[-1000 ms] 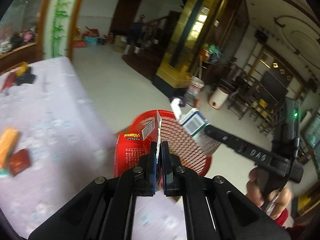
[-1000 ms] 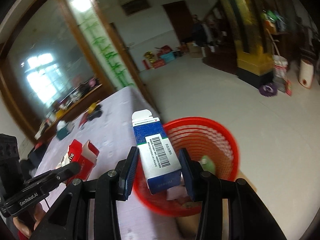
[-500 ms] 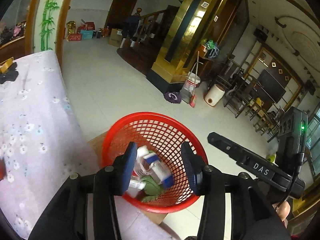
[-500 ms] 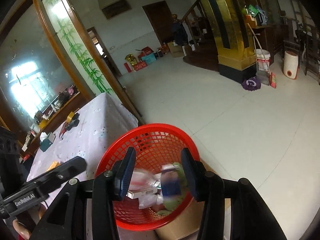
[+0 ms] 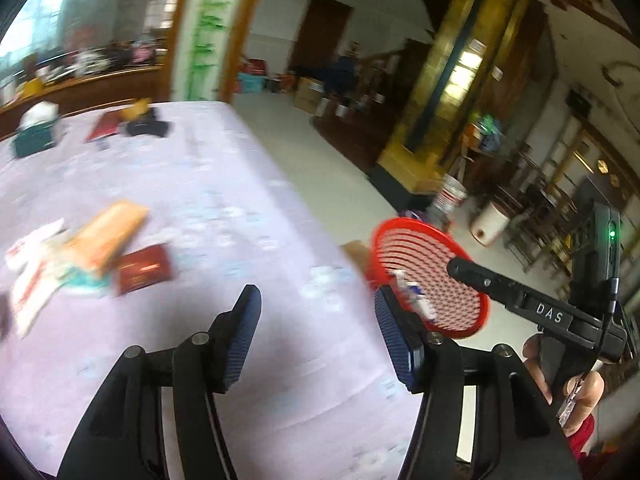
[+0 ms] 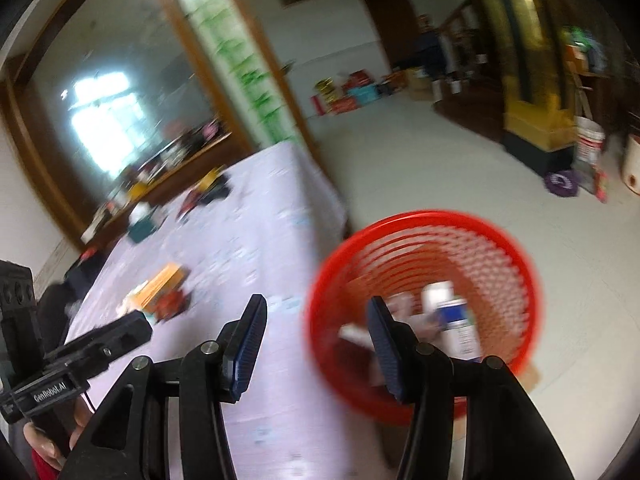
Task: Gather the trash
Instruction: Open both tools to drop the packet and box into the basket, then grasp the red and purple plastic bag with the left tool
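You held two tools. The left tool (image 5: 318, 332) stood at the bottom centre of the left wrist view, its jaws opening with nothing between them, over bare cloth. The right tool (image 6: 316, 344) sat at the bottom of the right wrist view, its jaws opening too and likewise empty; its right finger overlapped the basket's near rim in the picture.

There was one red mesh basket (image 6: 516, 264), round and open-topped, at the lower right of the right wrist view, just off the tabletop's edge. In it lay several pieces of trash, blurred: one white and blue carton (image 6: 456, 320) was clear enough to tell, with pale scraps beside it. In the left wrist view the same basket (image 5: 424, 264) showed at the right of centre, partly behind your right tool.

At the left of the left wrist view a cluster of trash lay on the tabletop: one orange packet (image 5: 108, 236), one dark red packet (image 5: 142, 270) just beside it, and white and red paper wrappers (image 5: 28, 276) whose count I cannot tell through the blur. Well apart, at the upper left, sat one green tissue box (image 5: 34, 136) and a few dark and red items.

The tabletop (image 5: 248, 184) wore a pale lilac cloth with small flowers. The room had a light floor, a gold pillar at the upper right, and a bamboo-painted panel beside a large glass pane.
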A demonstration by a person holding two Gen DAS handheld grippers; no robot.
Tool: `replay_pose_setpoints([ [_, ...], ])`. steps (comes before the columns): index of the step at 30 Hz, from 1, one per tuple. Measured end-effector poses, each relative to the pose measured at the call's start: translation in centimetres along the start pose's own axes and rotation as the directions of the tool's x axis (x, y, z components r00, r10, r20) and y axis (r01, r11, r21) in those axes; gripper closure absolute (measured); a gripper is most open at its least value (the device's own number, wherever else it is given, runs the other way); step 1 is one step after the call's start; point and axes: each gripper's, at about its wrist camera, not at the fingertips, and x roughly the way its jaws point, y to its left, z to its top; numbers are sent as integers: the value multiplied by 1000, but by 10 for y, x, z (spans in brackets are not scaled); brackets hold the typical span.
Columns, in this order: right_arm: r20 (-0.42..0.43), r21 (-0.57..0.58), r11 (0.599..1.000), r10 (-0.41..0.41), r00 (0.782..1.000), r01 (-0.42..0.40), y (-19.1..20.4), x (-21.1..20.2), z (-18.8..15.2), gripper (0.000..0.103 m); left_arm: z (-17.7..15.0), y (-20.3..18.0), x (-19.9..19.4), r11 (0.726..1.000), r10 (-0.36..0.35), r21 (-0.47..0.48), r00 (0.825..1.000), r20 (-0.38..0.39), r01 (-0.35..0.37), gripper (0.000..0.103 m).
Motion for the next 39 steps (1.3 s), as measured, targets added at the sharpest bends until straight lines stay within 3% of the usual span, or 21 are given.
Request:
replay_pose_setpoints([
  [7, -111, -124, 988, 82, 990, -95, 76, 33, -23, 47, -24, 85, -55, 982, 160, -105, 986, 40, -155, 40],
  [10, -140, -153, 981, 100, 985, -121, 98, 40, -29, 47, -33, 127, -81, 957, 244, -174, 968, 58, -231, 33],
  [13, -152, -182, 975, 100, 983, -128, 114, 44, -34, 46, -37, 176, -104, 901, 367, -267, 929, 50, -341, 29],
  [16, -161, -199, 971, 104, 981, -135, 125, 47, -38, 43, -40, 216, -116, 848, 432, -350, 902, 19, -399, 28],
  [17, -165, -205, 969, 102, 981, -135, 128, 47, -40, 43, -40, 232, -116, 828, 443, -386, 897, 6, -406, 28],
  [20, -174, -215, 967, 99, 980, -136, 130, 48, -43, 43, -40, 276, -105, 787, 428, -472, 903, -45, -396, 28],
  [26, -172, -215, 969, 84, 982, -121, 127, 47, -42, 43, -30, 305, -70, 779, 377, -496, 919, -117, -383, 29],
  [29, -172, -210, 971, 78, 982, -114, 124, 48, -39, 43, -24, 308, -56, 771, 409, -471, 900, -148, -428, 29],
  [32, -176, -209, 971, 78, 981, -115, 124, 51, -35, 43, -22, 309, -48, 776, 419, -450, 894, -157, -442, 29],
  [33, -179, -211, 970, 80, 981, -117, 126, 52, -35, 43, -22, 308, -46, 781, 421, -439, 894, -156, -444, 33],
  [34, -183, -214, 969, 81, 980, -120, 128, 54, -34, 43, -23, 307, -45, 783, 429, -427, 890, -156, -452, 45],
  [39, -220, -235, 959, 105, 970, -158, 145, 71, -28, 43, -31, 305, -44, 785, 438, -411, 885, -159, -463, 55],
])
